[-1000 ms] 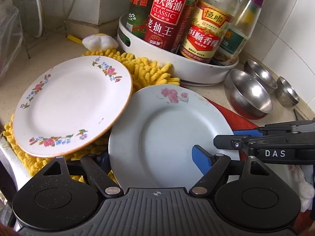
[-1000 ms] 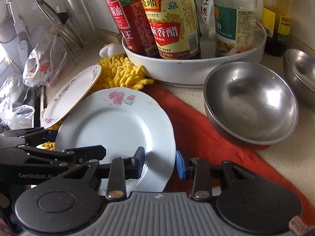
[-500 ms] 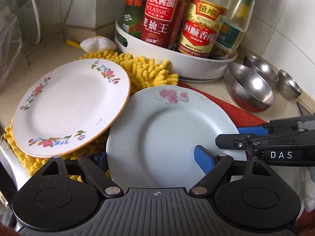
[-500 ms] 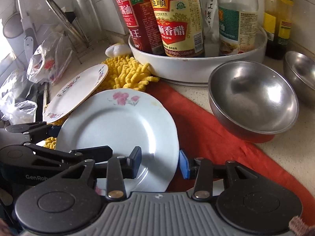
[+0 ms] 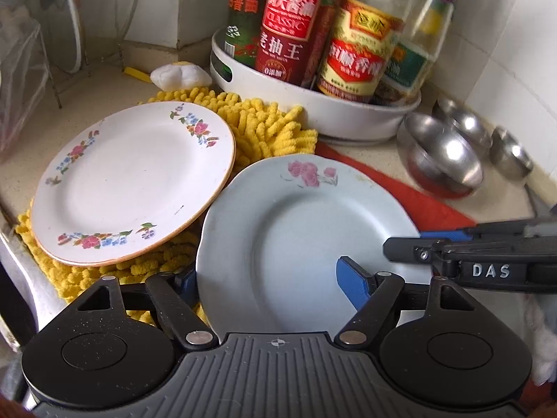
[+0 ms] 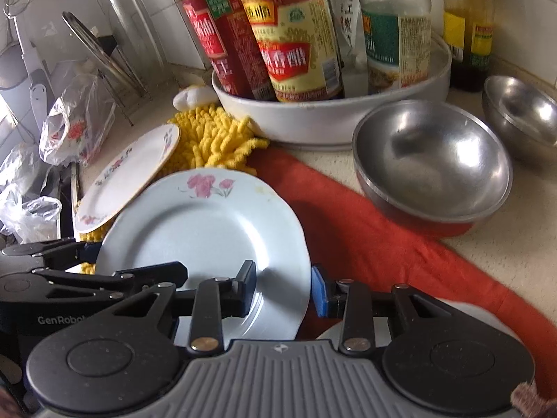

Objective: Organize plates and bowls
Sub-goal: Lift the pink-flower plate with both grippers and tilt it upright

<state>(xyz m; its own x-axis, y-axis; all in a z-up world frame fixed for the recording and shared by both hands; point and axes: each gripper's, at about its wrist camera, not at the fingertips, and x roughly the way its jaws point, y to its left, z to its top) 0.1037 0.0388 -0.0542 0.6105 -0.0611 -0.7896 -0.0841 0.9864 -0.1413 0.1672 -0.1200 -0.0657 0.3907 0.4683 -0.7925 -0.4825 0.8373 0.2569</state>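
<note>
On the cluttered tiled-corner counter (image 5: 104, 83), both spread claws, left gripper (image 5: 268, 284) and right gripper (image 6: 283, 287), straddle the blue plate (image 5: 296, 237).

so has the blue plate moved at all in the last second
No, not visibly. The blue plate keeps its far rim just short of the yellow mat, and its left edge is still tucked under the floral plate.

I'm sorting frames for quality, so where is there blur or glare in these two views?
Left wrist view: bottles and steel bowls motion-smeared, bright glints on the bowls. Right wrist view: blue plate fairly sharp, large steel bowl slightly soft; fisheye bends the edges of both.
</note>
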